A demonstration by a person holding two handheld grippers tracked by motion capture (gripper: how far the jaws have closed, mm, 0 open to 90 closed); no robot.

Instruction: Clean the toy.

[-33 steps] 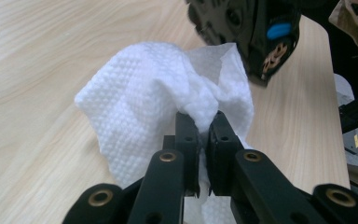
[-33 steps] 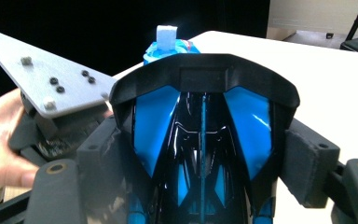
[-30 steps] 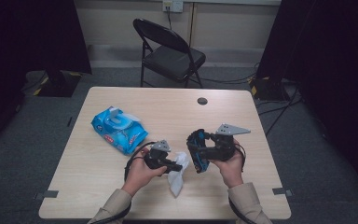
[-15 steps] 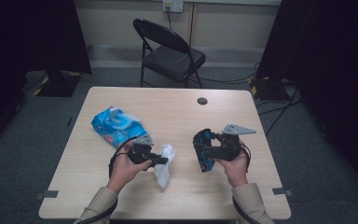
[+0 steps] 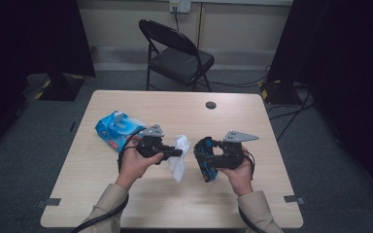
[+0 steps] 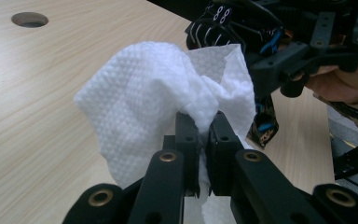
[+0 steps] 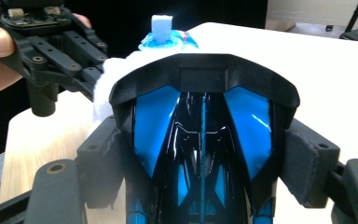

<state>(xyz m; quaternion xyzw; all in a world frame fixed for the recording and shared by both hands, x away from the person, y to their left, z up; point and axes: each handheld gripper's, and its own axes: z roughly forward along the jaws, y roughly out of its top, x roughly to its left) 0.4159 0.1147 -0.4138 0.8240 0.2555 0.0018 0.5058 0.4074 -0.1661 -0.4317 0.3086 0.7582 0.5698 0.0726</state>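
While the left gripper (image 5: 176,153) pinches the white wipe (image 5: 179,162) btwn its jaws, the wipe hangs off the tips over the worktop (image 5: 252,116), its lower corner drooping toward the wood; whether it touches I can't tell. In the left gripper view the two black jaws are pressed nearly together w/ the wipe (image 6: 158,98) bunched up & billowing above them, a fold sticking out to each side.

The right gripper (image 5: 205,161) is clamped on a black-and-blue object (image 5: 207,160), glossy, some kind of toy or small device, can't tell what exactly. In the right gripper view the object (image 7: 200,140) sits btwn the pads, jaws set wide, a pad pressing each flank. It's held just beside the wipe, to the wipe's right in the high view, nose pointing at it; touching or not, can't tell.

Other stuff: a blue wipes pack (image 5: 118,129) lies on the worktop left of & just behind the left hand (image 5: 137,162), one sheet poking up from its lid. A dark round hole (image 5: 211,105) sits toward the far edge of the worktop. A black folding chair (image 5: 175,53) stands beyond the worktop. Nothing btwn wipe & object; the wipes pack is off to the side, not blocking.
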